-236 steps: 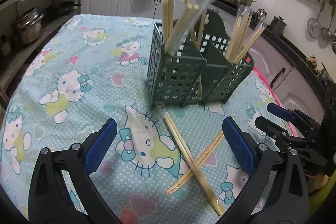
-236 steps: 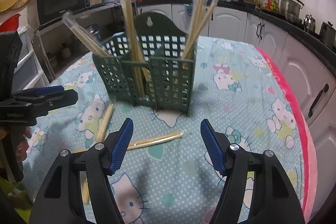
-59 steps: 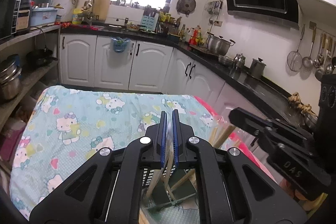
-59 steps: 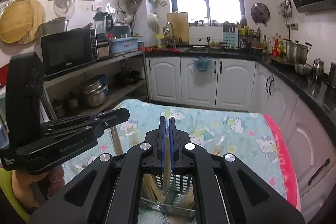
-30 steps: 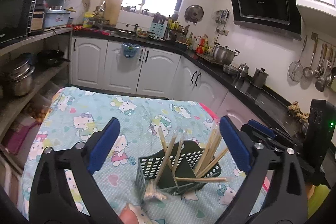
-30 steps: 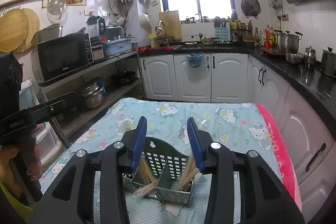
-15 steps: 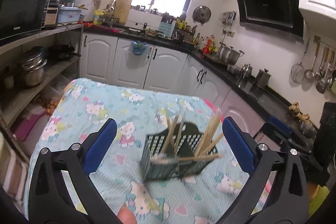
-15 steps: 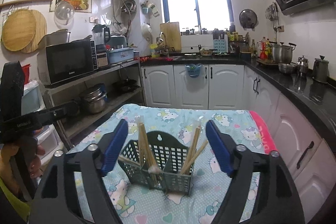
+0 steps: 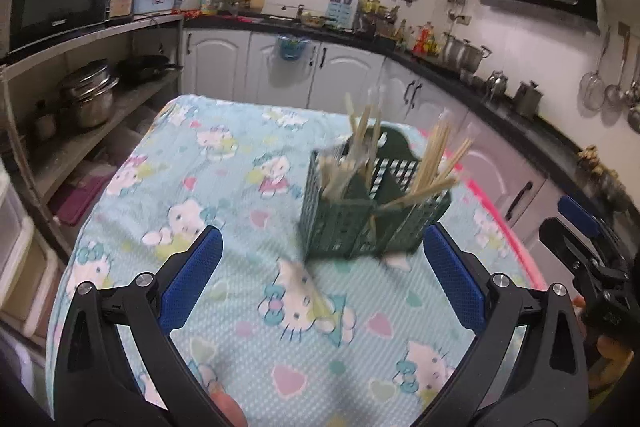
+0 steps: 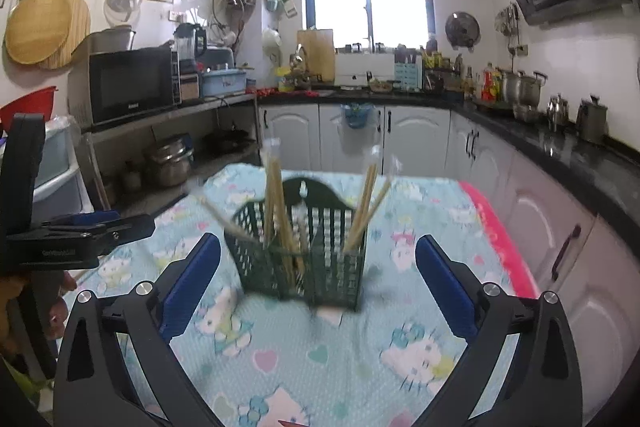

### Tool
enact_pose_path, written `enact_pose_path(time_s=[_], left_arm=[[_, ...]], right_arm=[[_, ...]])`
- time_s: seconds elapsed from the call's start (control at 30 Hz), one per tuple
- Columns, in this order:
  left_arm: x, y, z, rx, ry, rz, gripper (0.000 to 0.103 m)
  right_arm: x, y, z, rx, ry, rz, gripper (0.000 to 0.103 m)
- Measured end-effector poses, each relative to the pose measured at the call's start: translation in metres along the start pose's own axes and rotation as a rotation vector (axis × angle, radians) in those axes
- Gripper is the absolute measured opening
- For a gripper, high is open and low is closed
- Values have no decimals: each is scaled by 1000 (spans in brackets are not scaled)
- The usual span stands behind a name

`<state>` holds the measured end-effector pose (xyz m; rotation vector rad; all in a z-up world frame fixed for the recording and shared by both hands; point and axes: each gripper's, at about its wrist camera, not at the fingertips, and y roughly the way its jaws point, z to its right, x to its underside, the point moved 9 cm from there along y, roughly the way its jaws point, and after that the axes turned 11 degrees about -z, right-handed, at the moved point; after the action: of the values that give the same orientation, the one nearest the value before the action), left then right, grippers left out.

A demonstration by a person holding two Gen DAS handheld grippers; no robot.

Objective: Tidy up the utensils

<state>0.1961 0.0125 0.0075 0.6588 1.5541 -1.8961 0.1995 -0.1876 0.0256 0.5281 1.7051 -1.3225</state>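
Note:
A dark green slotted basket (image 9: 360, 227) stands on the cartoon-cat tablecloth (image 9: 224, 211), and several pale wrapped chopsticks (image 9: 436, 163) lean upright in its compartments. My left gripper (image 9: 320, 267) is open and holds nothing; the basket lies beyond its blue pads. In the right wrist view the basket (image 10: 320, 267) with its chopsticks (image 10: 276, 203) stands ahead of my right gripper (image 10: 318, 283). Its jaws are opening, wide apart, with nothing held between them. Each gripper hovers above the cloth, short of the basket.
The right gripper's fingers (image 9: 576, 219) show at the right edge, the left gripper's fingers (image 10: 88, 227) at the left edge with a hand (image 10: 60, 303) below. The table's pink edge (image 10: 500, 239) runs along white cabinets (image 10: 540, 227). Shelves with pots (image 9: 92, 95) stand on the left.
Both grippers, shut on chopsticks above the basket two seconds ago, have let go and dropped lower. The right jaws spread wider. The basket now sits higher and nearer in both views.

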Motion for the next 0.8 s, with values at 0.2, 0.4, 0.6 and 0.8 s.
enact_pose_path(time_s=[0.2,0.4,0.6,0.8], left_arm=[[34,11,-2,-77,7,-4,93],[56,13,-10,-162,7,59,93],[79,16,-10,-164,29,101,93],[88,18,-2,-107,51,132,93]], right_arm=[[43,10,-6,52,-15,-23,96],[74,17,-5,91,-5,5,97],[90,12,0,111,20,101,97],[94,9,2,120,38,129,97]])
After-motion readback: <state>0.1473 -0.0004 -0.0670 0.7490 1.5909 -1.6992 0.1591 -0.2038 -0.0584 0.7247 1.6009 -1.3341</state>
